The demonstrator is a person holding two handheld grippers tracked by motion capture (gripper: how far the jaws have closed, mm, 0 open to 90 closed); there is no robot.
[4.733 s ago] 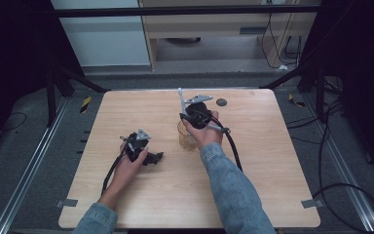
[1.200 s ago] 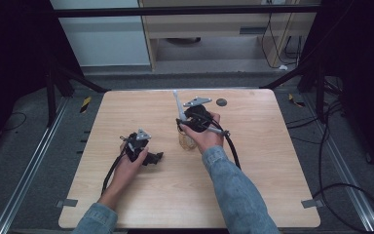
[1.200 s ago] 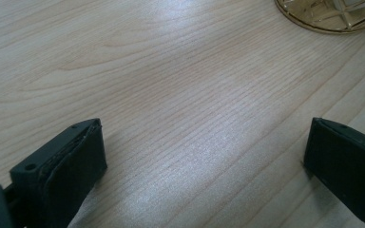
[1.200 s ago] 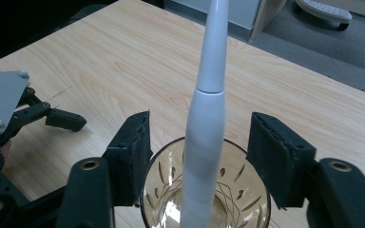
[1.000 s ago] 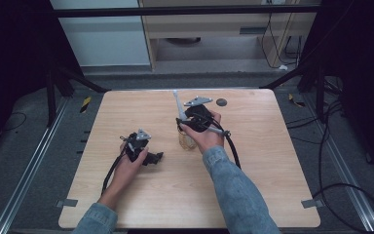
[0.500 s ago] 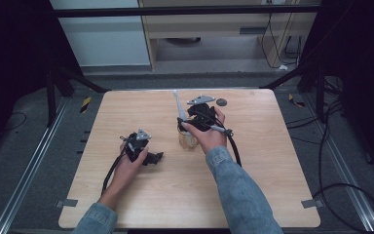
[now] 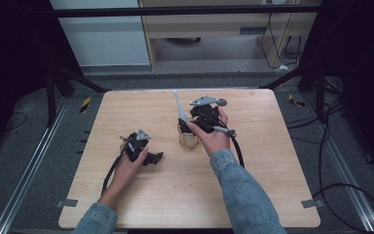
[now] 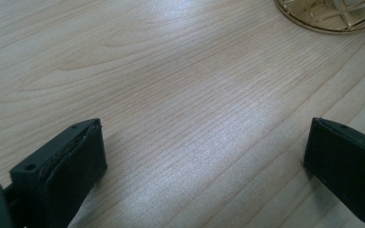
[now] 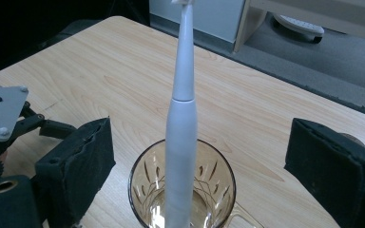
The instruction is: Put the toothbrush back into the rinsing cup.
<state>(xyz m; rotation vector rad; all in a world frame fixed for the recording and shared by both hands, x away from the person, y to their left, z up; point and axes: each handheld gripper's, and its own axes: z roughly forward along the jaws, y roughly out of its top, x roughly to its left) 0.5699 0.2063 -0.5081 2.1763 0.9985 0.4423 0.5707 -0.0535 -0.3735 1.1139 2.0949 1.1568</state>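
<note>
Right gripper view shows the right claw (image 9: 197, 166) spread around a glass (image 9: 182, 190) holding an upright white toothbrush (image 9: 181, 123), while the left claw (image 8: 204, 166) rests spread on the desk (image 8: 171, 71).

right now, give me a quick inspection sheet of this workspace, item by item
surface: light wooden table, bare around the hands.
job's things: white electric toothbrush standing in an amber cut-glass tumbler; it leans on the rim.
clutter: small dark round object near the far edge; too small to identify.
grippers: left gripper open, low over bare wood, with the glass's base ahead of it; right gripper open, jaws either side of the glass and not touching the toothbrush.
cables: one black cable trails from each gripper; more lie on the floor at right.
surroundings: grey floor, metal frame, cabinet behind.
</note>
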